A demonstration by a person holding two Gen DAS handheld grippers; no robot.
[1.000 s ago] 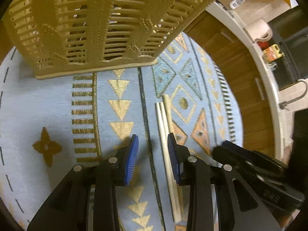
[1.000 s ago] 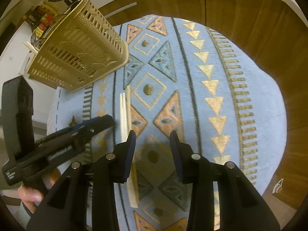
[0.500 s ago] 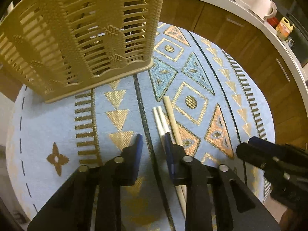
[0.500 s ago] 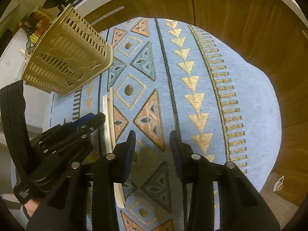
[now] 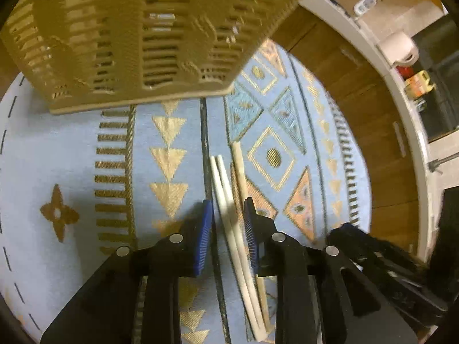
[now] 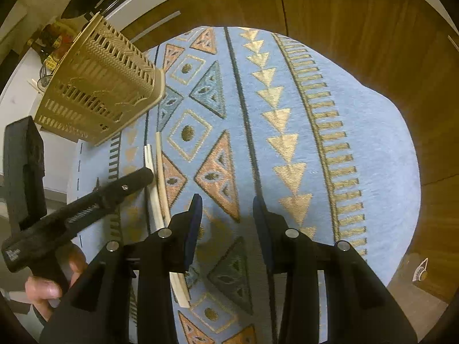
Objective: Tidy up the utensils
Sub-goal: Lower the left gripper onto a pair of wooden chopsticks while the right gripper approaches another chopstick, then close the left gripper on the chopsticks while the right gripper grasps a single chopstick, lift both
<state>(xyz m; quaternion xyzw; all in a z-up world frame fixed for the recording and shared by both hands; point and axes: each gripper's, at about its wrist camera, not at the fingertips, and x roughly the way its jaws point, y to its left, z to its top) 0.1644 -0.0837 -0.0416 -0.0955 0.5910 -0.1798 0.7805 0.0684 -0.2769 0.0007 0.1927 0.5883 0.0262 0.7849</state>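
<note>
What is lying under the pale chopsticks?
The pale chopsticks lie on the blue patterned cloth. Their lower ends are covered by the left gripper, jaws opening.

This is a home kitchen. Wood-fronted cabinets (image 5: 370, 132) run under a white counter edge (image 5: 407, 120), with a paper towel roll (image 5: 401, 47) and food packets (image 5: 418, 86) by a dark sink. A patterned blue cloth (image 6: 287, 154) covers the worktop.
</note>
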